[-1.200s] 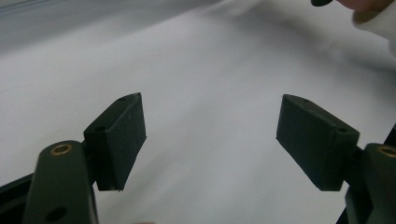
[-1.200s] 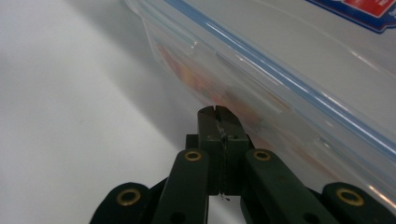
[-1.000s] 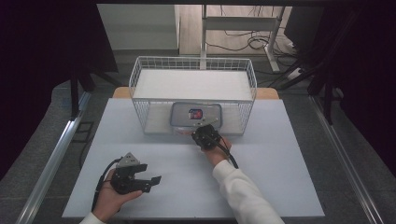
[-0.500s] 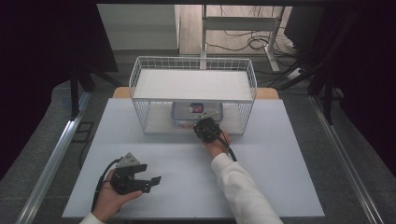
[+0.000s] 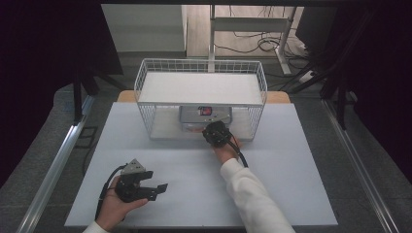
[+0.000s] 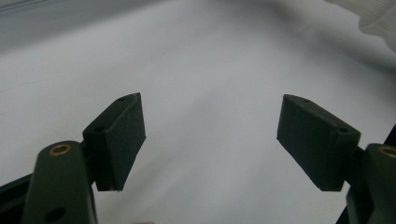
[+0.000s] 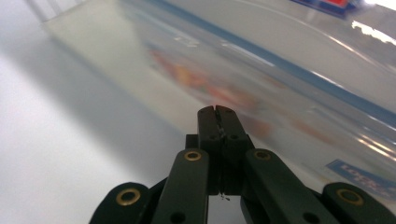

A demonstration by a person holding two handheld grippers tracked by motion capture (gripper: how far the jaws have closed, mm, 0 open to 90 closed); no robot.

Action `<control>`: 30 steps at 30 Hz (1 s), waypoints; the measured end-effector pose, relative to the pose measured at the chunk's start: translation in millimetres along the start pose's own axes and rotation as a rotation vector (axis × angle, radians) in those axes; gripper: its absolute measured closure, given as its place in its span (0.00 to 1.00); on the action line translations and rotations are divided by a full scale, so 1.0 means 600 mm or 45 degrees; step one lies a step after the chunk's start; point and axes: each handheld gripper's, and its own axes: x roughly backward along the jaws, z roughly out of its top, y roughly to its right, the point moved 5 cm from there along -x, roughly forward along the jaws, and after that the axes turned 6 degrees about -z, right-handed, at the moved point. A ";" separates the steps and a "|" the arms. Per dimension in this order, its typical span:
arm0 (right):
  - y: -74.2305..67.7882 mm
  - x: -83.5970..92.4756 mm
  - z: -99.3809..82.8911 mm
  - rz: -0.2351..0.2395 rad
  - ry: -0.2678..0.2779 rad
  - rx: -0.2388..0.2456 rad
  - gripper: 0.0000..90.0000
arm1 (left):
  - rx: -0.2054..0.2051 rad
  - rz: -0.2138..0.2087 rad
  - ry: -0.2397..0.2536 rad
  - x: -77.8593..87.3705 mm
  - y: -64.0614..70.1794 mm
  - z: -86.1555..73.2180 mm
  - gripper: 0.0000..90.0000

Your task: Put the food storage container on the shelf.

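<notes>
White sleeve (image 5: 252,194), black tongs (image 5: 163,187)

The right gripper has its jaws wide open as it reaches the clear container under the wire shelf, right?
Not quite: the right gripper has its jaws closed together, as the right gripper view shows. It does reach the clear container under the wire shelf.

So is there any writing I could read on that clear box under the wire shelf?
None is legible.
Red label on the clear box lid: too small to read.
Blue label at the lower right in the right gripper view: blurred; letters show but cannot be made out.
</notes>
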 end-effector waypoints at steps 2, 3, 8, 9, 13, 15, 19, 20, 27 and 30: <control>-0.008 0.015 0.000 0.013 0.006 0.045 0.99 | 0.001 0.001 0.004 0.001 -0.001 0.000 0.26; -0.009 0.024 -0.001 0.021 0.009 0.070 0.99 | 0.002 0.002 0.005 0.001 -0.001 0.000 0.26; 0.005 0.080 -0.015 0.065 0.008 0.093 0.99 | 0.004 0.011 0.006 0.003 -0.003 -0.001 0.26; 0.009 0.098 -0.022 0.082 0.008 0.094 0.99 | 0.004 0.012 0.006 0.003 -0.002 0.000 0.26; 0.018 0.161 -0.062 0.123 0.001 0.122 0.99 | -0.001 0.014 -0.002 0.000 0.000 -0.001 0.26; 0.020 0.193 -0.086 0.155 0.009 0.123 0.99 | 0.003 0.014 0.000 -0.003 0.001 -0.001 0.26; 0.029 0.250 -0.137 0.180 0.017 0.143 0.99 | 0.007 0.022 0.002 -0.001 0.001 0.000 0.26; 0.034 0.265 -0.153 0.185 0.010 0.139 0.99 | 0.010 0.024 0.006 -0.001 0.001 0.000 0.26; 0.071 0.321 -0.224 0.147 -0.035 0.066 0.98 | 0.015 0.037 0.009 0.000 -0.003 0.001 0.26; 0.080 0.330 -0.228 0.136 -0.023 0.039 0.96 | 0.014 0.038 0.010 0.000 -0.002 0.001 0.26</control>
